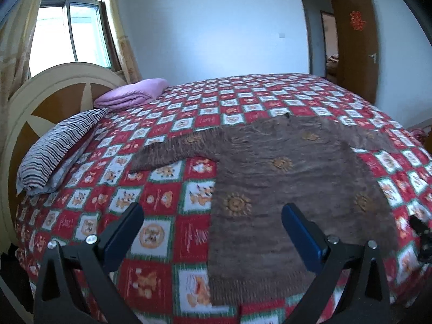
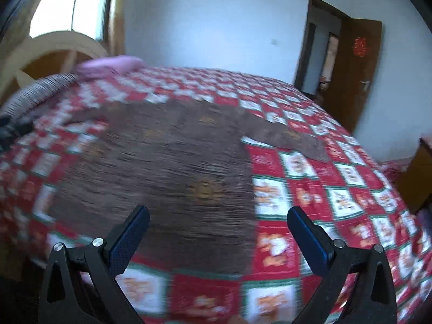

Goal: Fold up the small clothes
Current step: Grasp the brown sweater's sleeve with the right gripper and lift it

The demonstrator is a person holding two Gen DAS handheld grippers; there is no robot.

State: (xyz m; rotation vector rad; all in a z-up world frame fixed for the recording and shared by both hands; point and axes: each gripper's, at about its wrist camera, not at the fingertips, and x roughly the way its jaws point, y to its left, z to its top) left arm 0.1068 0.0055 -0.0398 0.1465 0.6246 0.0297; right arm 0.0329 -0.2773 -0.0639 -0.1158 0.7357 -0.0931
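Brown knit sweater lies spread flat, sleeves out to either side, on the red-and-white checked bedspread, near the edge of the bed closest to both cameras. No fold shows anywhere in it, so by my reading the task has barely begun: sleeves, sides and the final halving are all left to do. The left gripper hangs above the sweater's left side with its jaws wide apart and nothing between them. The right gripper is likewise spread and empty, over the garment's right edge (this view is badly blurred, so details there are uncertain). A striped pillow and a folded lilac blanket sit by the headboard, well apart from the sweater
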